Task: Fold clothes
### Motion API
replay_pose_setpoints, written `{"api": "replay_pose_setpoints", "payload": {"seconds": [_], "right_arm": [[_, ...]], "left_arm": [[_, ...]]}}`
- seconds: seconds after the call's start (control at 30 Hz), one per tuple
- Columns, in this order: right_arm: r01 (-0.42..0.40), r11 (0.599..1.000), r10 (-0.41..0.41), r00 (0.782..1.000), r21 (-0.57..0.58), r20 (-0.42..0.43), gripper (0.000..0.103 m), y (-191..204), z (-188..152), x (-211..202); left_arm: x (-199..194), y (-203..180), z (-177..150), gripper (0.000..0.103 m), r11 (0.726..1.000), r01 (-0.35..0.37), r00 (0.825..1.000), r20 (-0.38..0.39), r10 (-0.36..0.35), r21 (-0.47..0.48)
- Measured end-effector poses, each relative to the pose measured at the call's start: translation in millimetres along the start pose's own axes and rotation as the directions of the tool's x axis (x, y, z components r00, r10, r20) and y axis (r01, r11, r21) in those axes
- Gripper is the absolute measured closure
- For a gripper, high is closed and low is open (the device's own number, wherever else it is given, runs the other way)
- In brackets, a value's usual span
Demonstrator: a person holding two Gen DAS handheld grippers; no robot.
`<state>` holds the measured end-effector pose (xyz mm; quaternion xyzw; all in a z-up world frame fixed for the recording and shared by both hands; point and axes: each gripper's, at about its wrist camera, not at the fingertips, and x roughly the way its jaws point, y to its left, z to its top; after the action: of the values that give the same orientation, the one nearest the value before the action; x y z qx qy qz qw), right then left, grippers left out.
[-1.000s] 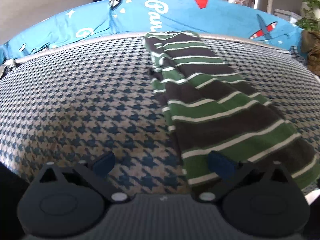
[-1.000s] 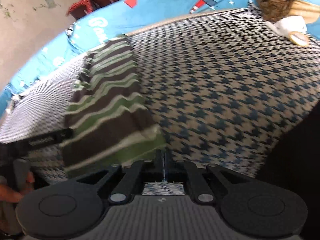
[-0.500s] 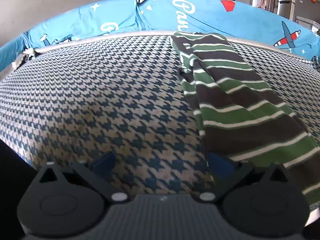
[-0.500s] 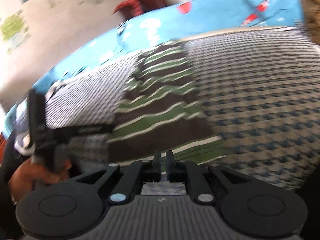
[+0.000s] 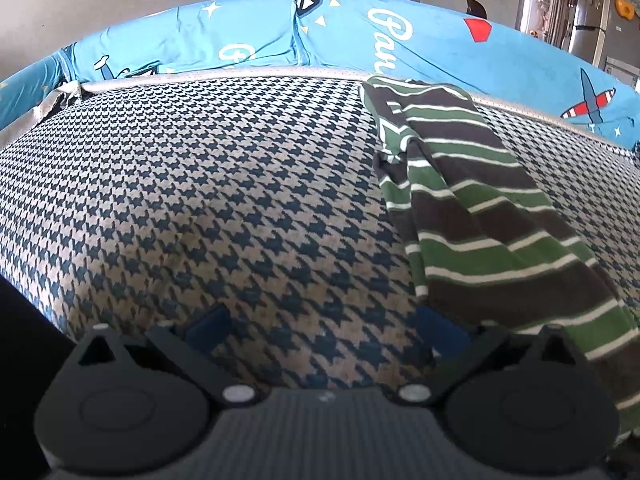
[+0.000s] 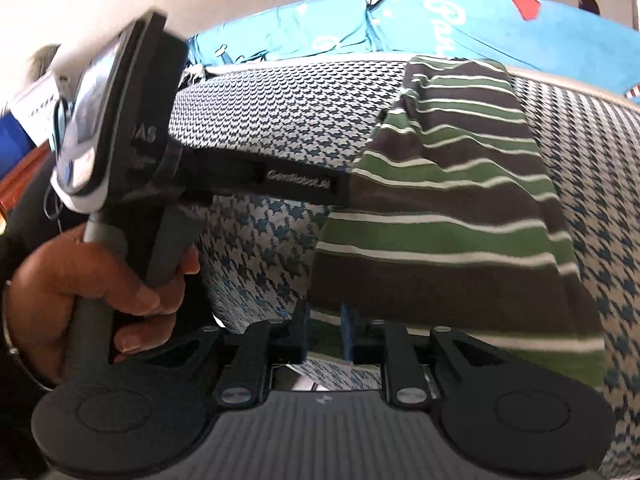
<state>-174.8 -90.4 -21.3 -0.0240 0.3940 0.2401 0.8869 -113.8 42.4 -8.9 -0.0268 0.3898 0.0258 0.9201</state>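
Right gripper (image 6: 323,330): my jaws have just been opening and now stand a little apart, right at the near hem of the striped garment (image 6: 452,208); the green edge of the cloth shows in the gap, and the pads do not press on it.
Left gripper (image 5: 324,326): my jaws stand wide apart with only the houndstooth cover (image 5: 208,200) between them; the blue pad on the right (image 5: 436,328) sits at the garment's left edge, though I cannot tell whether it touches.
Left hand (image 6: 100,276): seen from the right wrist, wrapped round the grey handle of the left gripper, whose black finger reaches across to the garment's left side.
Striped garment: green, dark brown and white stripes, folded into a long narrow strip lying on the cover, running from its near edge to its far edge.
Blue printed sheet (image 5: 400,36): rises behind the cover's far edge, with white lettering and aeroplanes.
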Motion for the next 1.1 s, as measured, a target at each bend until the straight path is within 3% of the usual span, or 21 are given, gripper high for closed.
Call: {"api": "replay_pose_setpoints", "payload": {"seconds": [0.13,0.37,0.5,0.53,0.63,0.73,0.97,1.1], "right_arm": [[0.048,0.995,-0.048,0.999,-0.084,0.007,0.071,16,7,10],[0.176,0.949,-0.186,0.982,-0.262,-0.015,0.071,42,6,39],[0.225,0.929,-0.232,0.973,-0.294,0.009,0.085,44,4,42],[0.226,0.931,-0.232,0.973,-0.288,0.013,0.091,42,4,41],[0.184,0.953,-0.187,0.982,-0.243,0.010,0.095,35,9,35],[0.076,0.975,-0.073,0.997,-0.211,0.021,0.098,34,12,27],[-0.003,0.979,0.008,1.000,-0.204,0.024,0.099,35,10,26],[0.019,0.986,-0.009,0.998,-0.167,0.058,0.098,25,13,15]], "left_arm": [[-2,6,4,0.000,1.000,-0.004,1.000,0.012,0.004,-0.028],[-4,17,8,0.000,0.997,-0.009,1.000,0.027,0.011,-0.077],[-6,21,10,0.000,0.996,-0.006,0.999,0.034,0.009,-0.094],[-7,22,12,0.000,0.995,-0.007,0.999,0.040,0.011,-0.099],[-12,27,17,0.000,0.994,-0.012,0.998,0.066,0.019,-0.113],[-18,31,22,0.000,0.992,-0.033,0.993,0.104,0.047,-0.125],[-15,32,23,0.000,0.991,-0.050,0.994,0.091,0.061,-0.123],[-12,26,22,0.000,0.995,-0.027,0.997,0.073,0.034,-0.101]]}}
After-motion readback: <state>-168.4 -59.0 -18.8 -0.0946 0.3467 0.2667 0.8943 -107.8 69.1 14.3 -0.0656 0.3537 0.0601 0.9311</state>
